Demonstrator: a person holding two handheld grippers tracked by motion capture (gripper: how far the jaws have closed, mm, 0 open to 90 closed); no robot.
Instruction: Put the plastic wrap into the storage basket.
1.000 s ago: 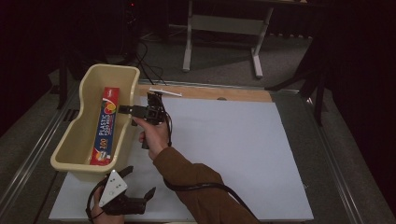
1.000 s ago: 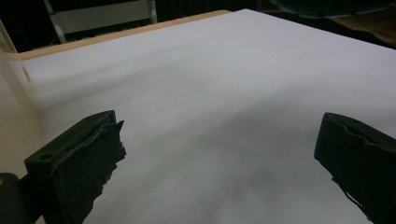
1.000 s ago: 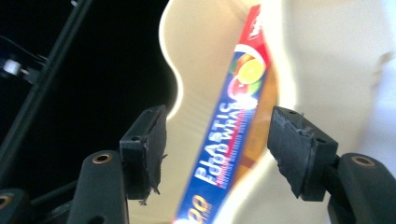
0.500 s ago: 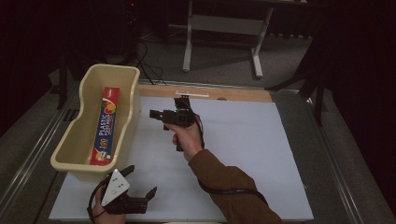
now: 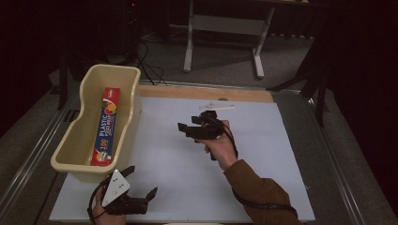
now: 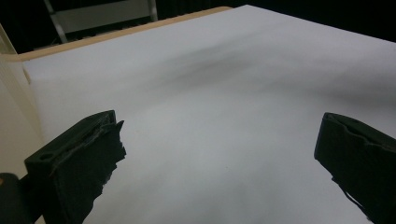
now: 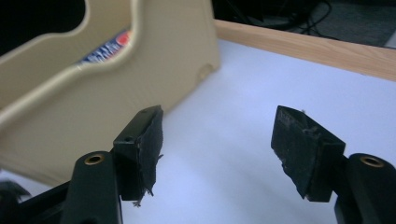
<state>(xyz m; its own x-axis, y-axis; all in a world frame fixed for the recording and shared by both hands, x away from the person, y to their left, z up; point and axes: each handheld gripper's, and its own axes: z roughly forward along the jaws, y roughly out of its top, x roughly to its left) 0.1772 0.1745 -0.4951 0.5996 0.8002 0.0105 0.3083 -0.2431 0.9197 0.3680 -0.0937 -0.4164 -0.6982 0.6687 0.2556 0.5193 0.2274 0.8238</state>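
1. The room is dim; the far part of the high view falls into near-black, and the brightest area is the white tabletop (image 5: 197, 178).
2. A light wooden strip (image 5: 206, 93) runs along the far edge of that white surface, and it shows again as a tan band in the right gripper view.
3. Metal rails (image 5: 28, 161) border the table on both sides.
4. Beyond the table lies a grey floor (image 5: 225, 70).
5. A pale metal table frame (image 5: 225, 28) with two legs and a crossbar stands on it.
6. Black cables (image 5: 148, 58) trail over the floor near the frame's left leg.
7. A dark stand leg (image 5: 321, 89) slants down at the right.
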